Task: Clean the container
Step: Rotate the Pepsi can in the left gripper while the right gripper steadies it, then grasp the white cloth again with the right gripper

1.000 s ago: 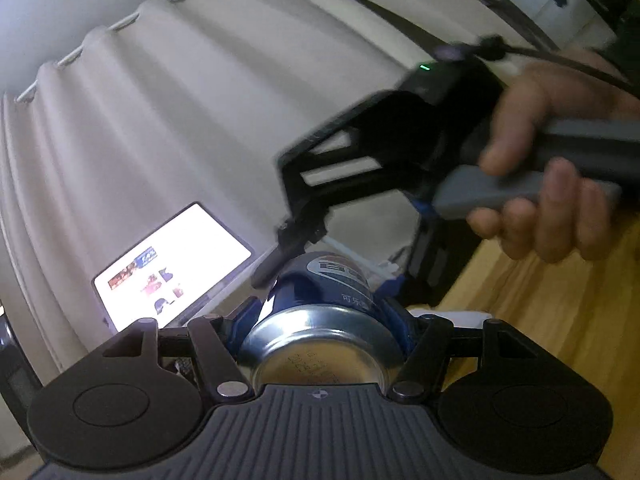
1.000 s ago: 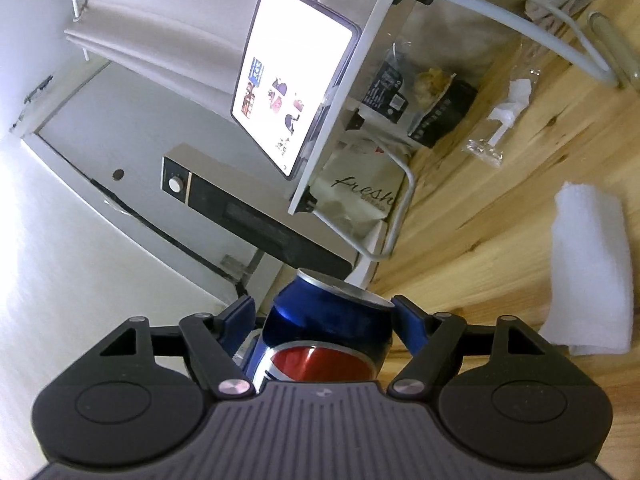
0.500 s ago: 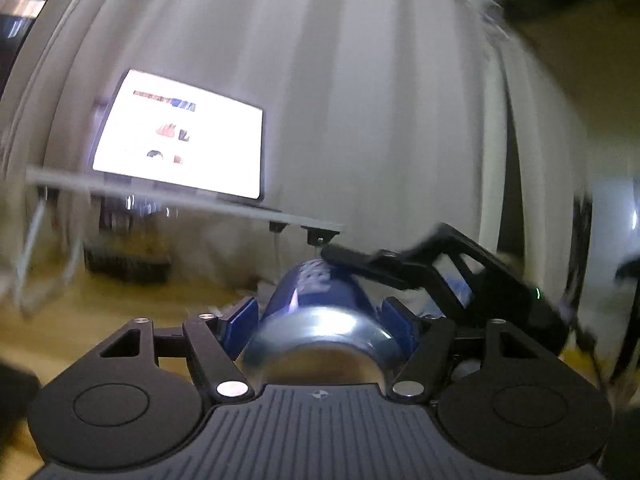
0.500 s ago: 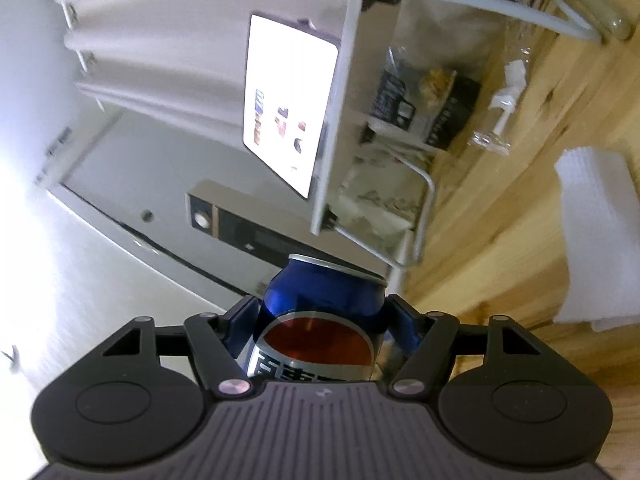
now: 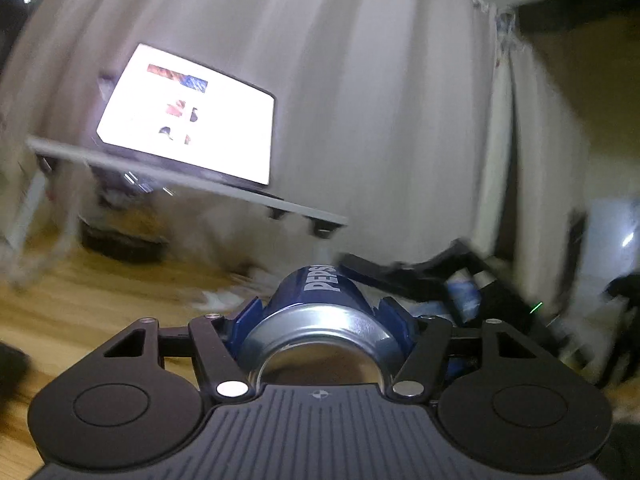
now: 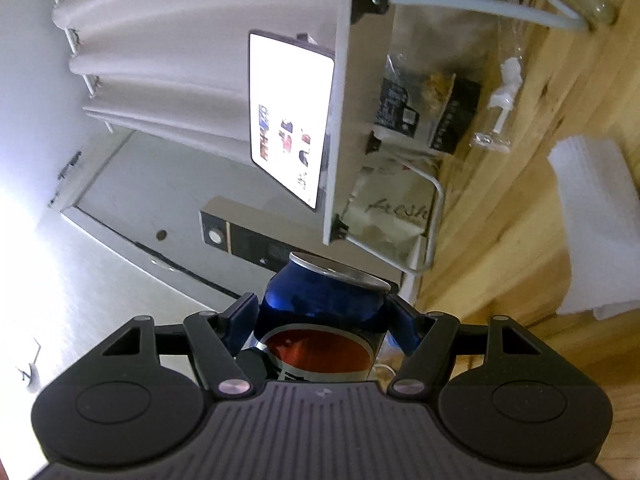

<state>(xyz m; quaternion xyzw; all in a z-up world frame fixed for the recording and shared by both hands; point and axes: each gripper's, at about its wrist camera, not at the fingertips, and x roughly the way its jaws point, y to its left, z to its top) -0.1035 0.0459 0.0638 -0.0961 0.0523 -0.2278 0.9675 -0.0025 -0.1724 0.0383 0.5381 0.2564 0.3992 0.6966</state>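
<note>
Step in hand, by judgement: the Pepsi can point(image 5: 324, 312) is held aloft between both tools, over the wooden table point(image 6: 516, 216), not yet wiped. Left gripper point(image 5: 320, 312) clamps its base end; right gripper point(image 6: 320, 312) clamps the body near the top. Next move likely calls for freeing one gripper to fetch the folded white cloth point(image 6: 596, 224).

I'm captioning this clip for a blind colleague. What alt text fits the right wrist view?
The right gripper is shut on a blue Pepsi can, jaws pressed to its sides, top rim pointing away from the camera. Beyond it, a lit tablet sits on a raised stand, and a folded white cloth lies on the wooden table.
</note>
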